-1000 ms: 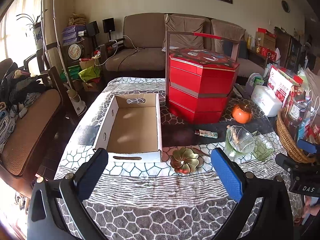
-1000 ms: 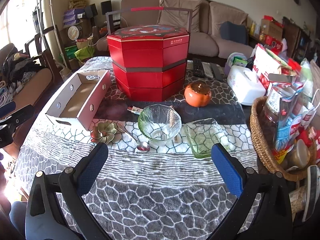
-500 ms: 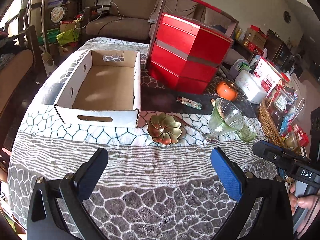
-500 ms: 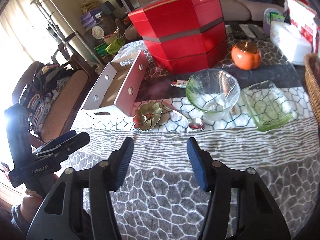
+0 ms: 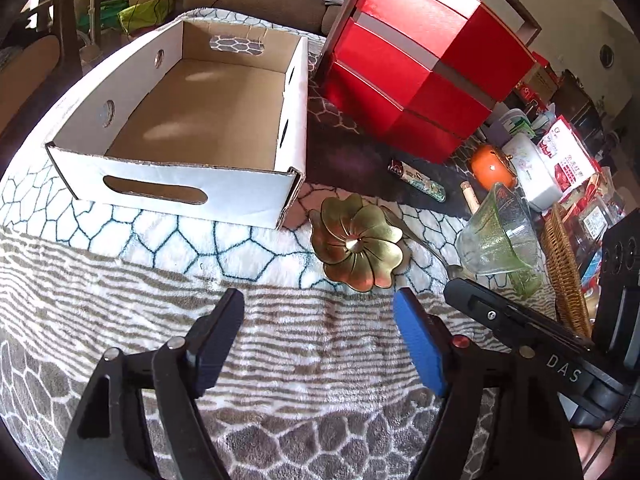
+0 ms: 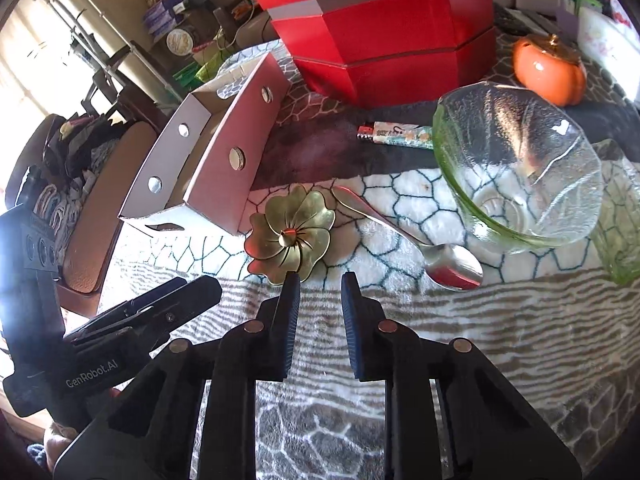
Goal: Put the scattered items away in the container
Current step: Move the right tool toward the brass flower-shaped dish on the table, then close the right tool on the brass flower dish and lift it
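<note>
An empty white cardboard box [image 5: 192, 184] [image 6: 216, 168] stands on the patterned tablecloth. Just right of its near corner lies a brass flower-shaped dish [image 5: 358, 248] [image 6: 292, 236]. A metal spoon [image 6: 432, 256], a lighter [image 5: 418, 180] [image 6: 396, 134], a green glass bowl [image 5: 496, 236] [image 6: 520, 168] and a square green glass dish [image 6: 620, 216] lie further right. My left gripper [image 5: 318, 312] hovers low before the dish, its jaws closing with nothing between them. My right gripper [image 6: 320, 280] is just short of the dish's near rim, its jaws closing to a narrow empty gap.
A tall red tiered box [image 5: 424, 72] [image 6: 384, 32] stands behind the items. An orange pumpkin-shaped jar [image 5: 492, 168] [image 6: 550, 68], a wicker basket [image 5: 564, 264] of packets and a white container [image 5: 532, 168] crowd the right side. Chairs and a sofa surround the table.
Both grippers have dropped toward the tablecloth and tipped down, nearing the brass dish. Both jaws have narrowed, the right far more. The items have not moved.
</note>
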`<state>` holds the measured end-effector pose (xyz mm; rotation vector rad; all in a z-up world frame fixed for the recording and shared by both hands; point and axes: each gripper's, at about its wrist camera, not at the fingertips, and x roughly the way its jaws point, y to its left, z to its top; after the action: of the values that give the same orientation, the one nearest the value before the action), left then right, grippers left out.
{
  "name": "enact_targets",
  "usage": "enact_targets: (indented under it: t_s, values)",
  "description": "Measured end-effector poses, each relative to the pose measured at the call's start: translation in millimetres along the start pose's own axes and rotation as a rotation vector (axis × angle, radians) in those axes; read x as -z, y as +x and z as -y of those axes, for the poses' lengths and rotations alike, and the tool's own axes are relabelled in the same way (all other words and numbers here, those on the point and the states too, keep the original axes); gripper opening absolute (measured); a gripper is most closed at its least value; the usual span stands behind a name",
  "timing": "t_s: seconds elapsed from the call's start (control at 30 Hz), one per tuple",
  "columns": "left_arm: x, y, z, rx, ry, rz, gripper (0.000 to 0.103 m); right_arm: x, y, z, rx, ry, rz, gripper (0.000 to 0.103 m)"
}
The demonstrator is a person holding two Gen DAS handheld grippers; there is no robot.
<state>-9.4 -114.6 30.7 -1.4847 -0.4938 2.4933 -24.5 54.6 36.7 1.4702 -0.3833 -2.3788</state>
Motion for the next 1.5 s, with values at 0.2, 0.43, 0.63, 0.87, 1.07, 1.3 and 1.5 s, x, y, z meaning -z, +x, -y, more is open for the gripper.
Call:
enact_targets:
  t_s: [0.2,0.43,0.63,0.87,1.07,1.3,1.5]
  values:
    - [-7.4,16.1,-3.3,0.000,-0.031,-0.007,0.067,-12.0,29.0,-1.6,0.010,0.014,-0.006,0.020]
    - [-9.4,26.8,-5.7,-0.056,-0.057,-0.003,0.064,-21.2,45.5,-1.9,0.051,0.009,-0.013,0.020]
    - [-4.9,18.3,-12.6,-0.040,-0.111,0.022,0.063,-24.0,45.9,5.7,0.038,0.034,-0.002,0.020]
    - [-6.3,20.3,-11.8,-0.029,-0.112,0.029,0.065,-24.7,48.8,12.2,-0.018,0.053,-0.013,0.023]
    - [-5.4,26.9,0.0,-0.008,-0.067,0.032,0.064,-28.7,54.2,7.7,-0.001,0.022,-0.017,0.015]
    - [-4.2,34.8,0.9,0.044,-0.078,-0.003,0.016,-25.1,54.5,5.0,-0.008,-0.002,-0.021,0.008]
    - [-2.2,33.0,0.3,0.071,-0.093,-0.015,0.015,-19.5,48.0,10.6,-0.037,0.016,-0.046,0.008]
